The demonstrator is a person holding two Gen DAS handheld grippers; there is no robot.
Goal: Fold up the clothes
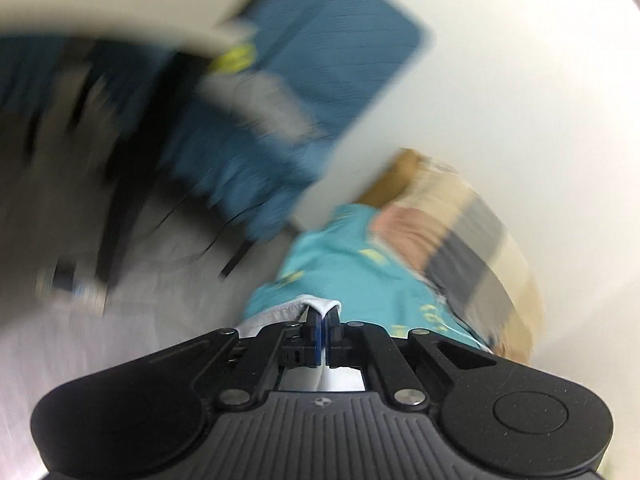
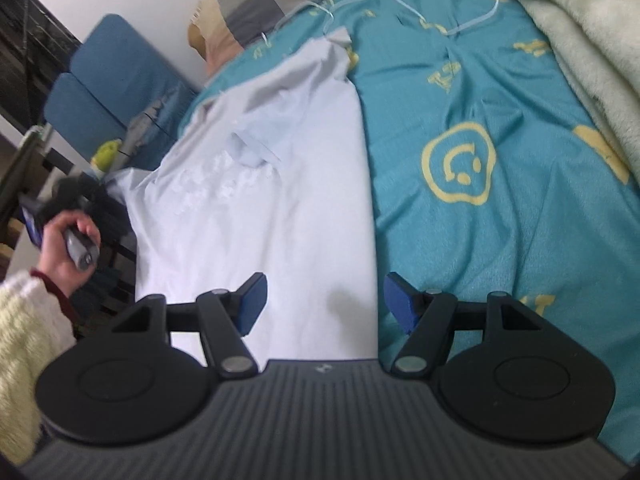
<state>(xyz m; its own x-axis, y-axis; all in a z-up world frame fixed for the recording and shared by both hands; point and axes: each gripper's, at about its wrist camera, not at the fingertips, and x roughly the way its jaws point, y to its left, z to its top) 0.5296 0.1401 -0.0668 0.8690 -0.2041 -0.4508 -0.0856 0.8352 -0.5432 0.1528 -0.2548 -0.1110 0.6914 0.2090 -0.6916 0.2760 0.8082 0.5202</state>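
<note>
- Right gripper (image 2: 325, 304) hovers low over the near end of the shirt (image 2: 272, 208), jaws wide apart with nothing between them
- Left gripper (image 1: 324, 330) is pinched tight on a white edge of the shirt; its view is badly blurred
- Left hand (image 2: 70, 246) shows in the right view, off the left edge of the bed (image 2: 480, 240), holding that gripper's handle
- White shirt lies along the left side of the bed's teal sheet, one long edge looking already turned in and a sleeve lying on top
- Hanger (image 2: 400, 4) lies loose near the head of the bed
- My judgement: folding is at an early stage; the left side and crosswise folds remain
</note>
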